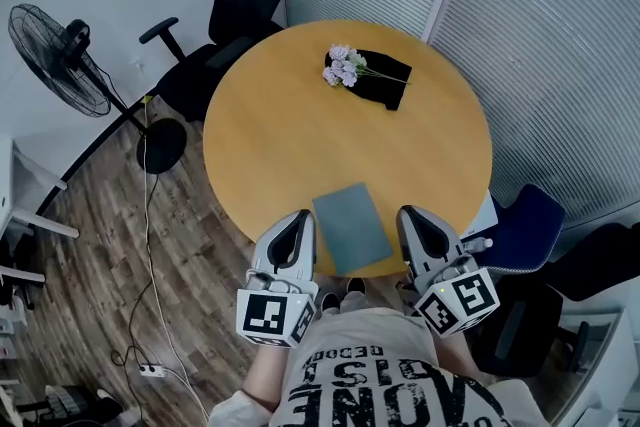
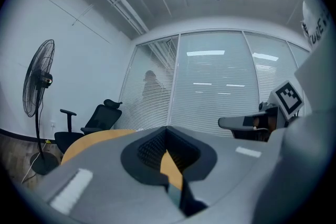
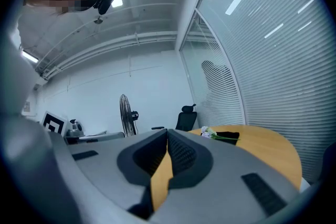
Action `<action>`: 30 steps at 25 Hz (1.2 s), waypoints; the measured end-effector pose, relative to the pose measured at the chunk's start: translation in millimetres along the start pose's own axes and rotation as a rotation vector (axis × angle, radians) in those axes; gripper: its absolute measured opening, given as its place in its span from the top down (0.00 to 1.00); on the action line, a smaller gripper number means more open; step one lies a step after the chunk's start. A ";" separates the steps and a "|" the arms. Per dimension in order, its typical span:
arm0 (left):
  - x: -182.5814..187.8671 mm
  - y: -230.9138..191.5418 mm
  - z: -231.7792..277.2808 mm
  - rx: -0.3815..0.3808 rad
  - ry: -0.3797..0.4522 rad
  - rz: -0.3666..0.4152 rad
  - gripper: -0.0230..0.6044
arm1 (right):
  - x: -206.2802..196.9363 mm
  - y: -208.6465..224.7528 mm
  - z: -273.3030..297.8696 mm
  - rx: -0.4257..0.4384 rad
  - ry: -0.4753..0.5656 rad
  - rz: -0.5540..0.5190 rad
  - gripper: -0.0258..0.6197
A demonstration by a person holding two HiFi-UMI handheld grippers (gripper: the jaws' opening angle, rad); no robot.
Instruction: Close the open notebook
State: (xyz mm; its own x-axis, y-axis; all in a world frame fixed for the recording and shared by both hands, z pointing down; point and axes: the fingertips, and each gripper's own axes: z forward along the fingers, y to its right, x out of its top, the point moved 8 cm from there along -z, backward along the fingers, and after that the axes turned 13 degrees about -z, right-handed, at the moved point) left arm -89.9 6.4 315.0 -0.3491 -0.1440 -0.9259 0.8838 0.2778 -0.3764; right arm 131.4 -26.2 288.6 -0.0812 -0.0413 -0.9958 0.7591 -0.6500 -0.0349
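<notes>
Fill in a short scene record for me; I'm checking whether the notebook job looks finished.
table: round, wooden
notebook: grey-blue, lying flat, looks closed, at the near edge
left gripper: shut, empty, left of the notebook
right gripper: shut, empty, right of the notebook
flowers: far side, lying on a black cloth
</notes>
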 end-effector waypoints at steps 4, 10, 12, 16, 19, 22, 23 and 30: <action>-2.7 -6.4 -7.6 0.016 -0.013 -0.010 0.95 | -3.9 -6.9 0.7 0.000 -0.009 0.003 0.94; -5.2 -4.8 -15.8 0.008 -0.021 0.006 0.95 | -8.8 -14.2 -0.5 -0.003 -0.011 0.009 0.94; -4.3 -1.9 -18.0 0.008 -0.021 0.011 0.95 | -8.4 -15.6 -0.2 0.000 -0.010 0.011 0.94; -4.1 2.1 -21.1 0.013 -0.014 0.006 0.95 | -5.4 -17.5 -3.1 0.011 0.000 0.011 0.94; -4.1 2.7 -22.4 0.021 -0.017 0.000 0.95 | -2.2 -19.1 -3.7 0.024 0.001 0.007 0.94; -4.7 4.9 -22.6 0.024 -0.021 -0.006 0.95 | -0.2 -17.8 -5.1 0.026 0.002 0.000 0.94; -4.6 5.6 -22.9 0.025 -0.021 -0.007 0.95 | 0.4 -16.9 -5.6 0.024 0.002 -0.002 0.94; -3.5 7.9 -13.5 0.019 -0.016 -0.013 0.95 | 8.1 -7.7 -2.5 0.031 0.028 -0.015 0.94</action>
State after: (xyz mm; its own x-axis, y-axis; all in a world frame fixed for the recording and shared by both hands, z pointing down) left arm -85.9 21.9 314.8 -0.3554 -0.1626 -0.9205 0.8853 0.2574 -0.3873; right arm 126.5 -19.7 280.6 -0.0742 -0.0106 -0.9972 0.7377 -0.6734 -0.0477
